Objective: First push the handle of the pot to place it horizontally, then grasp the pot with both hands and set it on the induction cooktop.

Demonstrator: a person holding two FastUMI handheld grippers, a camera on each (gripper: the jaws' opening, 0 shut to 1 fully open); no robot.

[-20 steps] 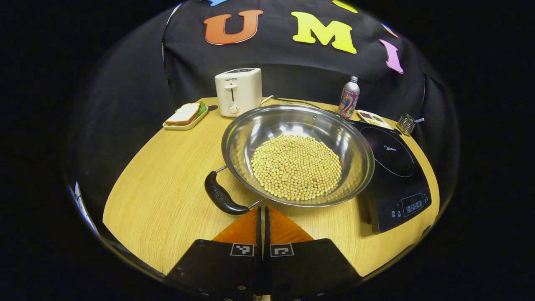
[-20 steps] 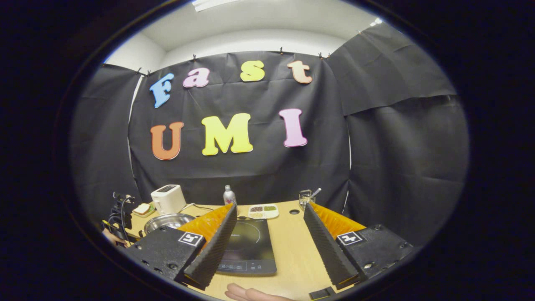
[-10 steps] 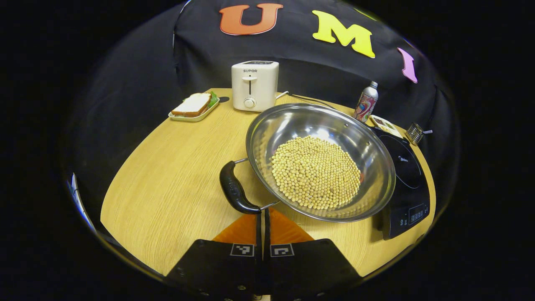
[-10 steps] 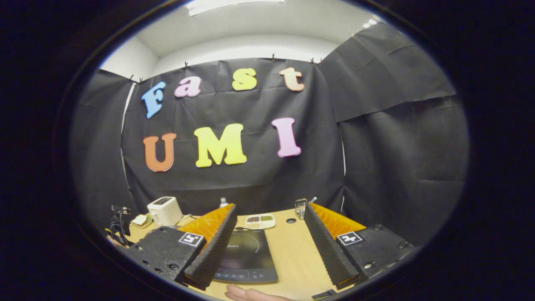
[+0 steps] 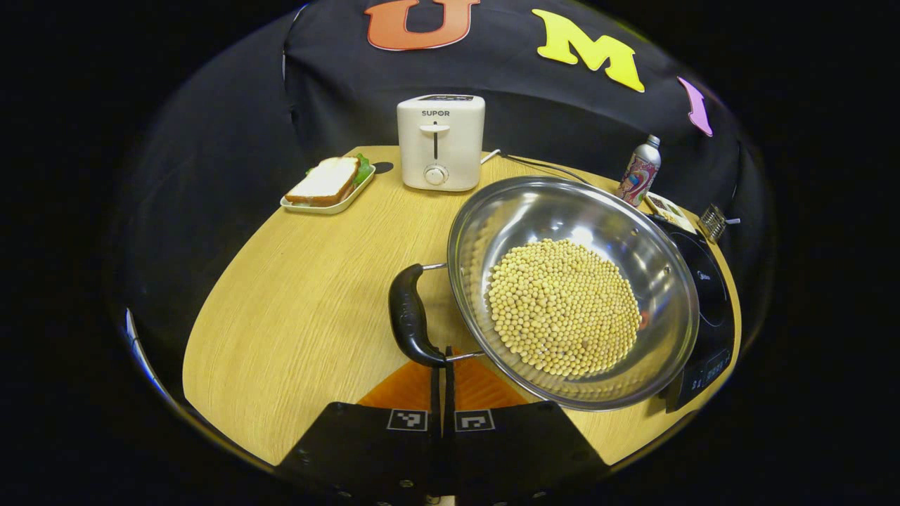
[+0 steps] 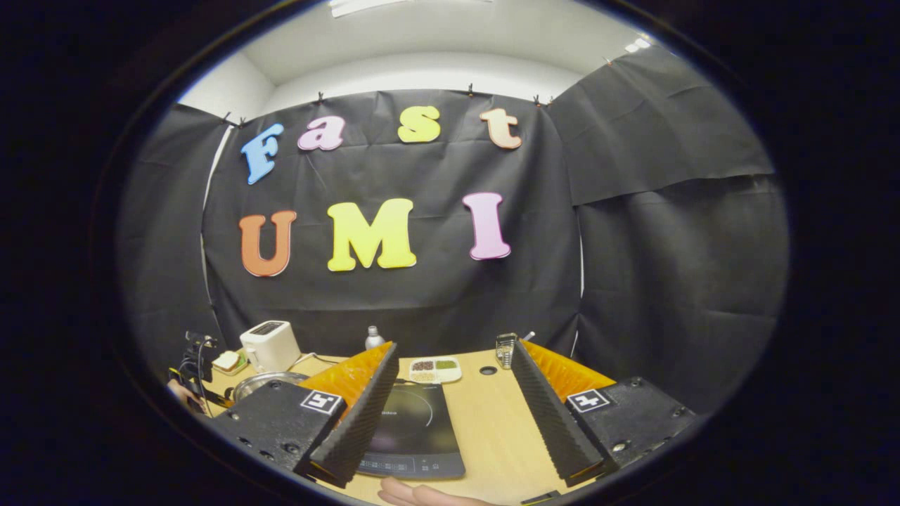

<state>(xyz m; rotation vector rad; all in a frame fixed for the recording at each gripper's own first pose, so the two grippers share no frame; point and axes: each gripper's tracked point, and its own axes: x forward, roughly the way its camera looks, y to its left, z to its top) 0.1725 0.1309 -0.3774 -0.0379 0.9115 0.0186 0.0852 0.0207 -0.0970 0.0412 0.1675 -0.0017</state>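
A steel pot (image 5: 541,211) holding several yellow beans (image 5: 562,306) sits on the wooden table (image 5: 302,295) in the left gripper view. Its black handle (image 5: 409,316) points toward the left of that view. My left gripper (image 5: 442,355) is shut, with its tips touching the near end of the handle. The black induction cooktop (image 5: 710,288) lies just right of the pot, partly hidden behind its rim. In the right gripper view my right gripper (image 6: 453,379) hangs open above the cooktop (image 6: 415,429); the pot (image 6: 264,383) shows small at the left.
A white toaster (image 5: 441,142) stands at the back, and a sandwich on a tray (image 5: 329,184) lies to its left. A can (image 5: 640,170), a small snack tray (image 6: 434,370) and a wire holder (image 6: 505,346) sit behind the cooktop. A hand (image 6: 422,495) shows at the bottom edge.
The left gripper has pushed the handle, so the pot has turned and the handle has swung from the near side toward the left. The right gripper has stayed open, shifting only slightly.
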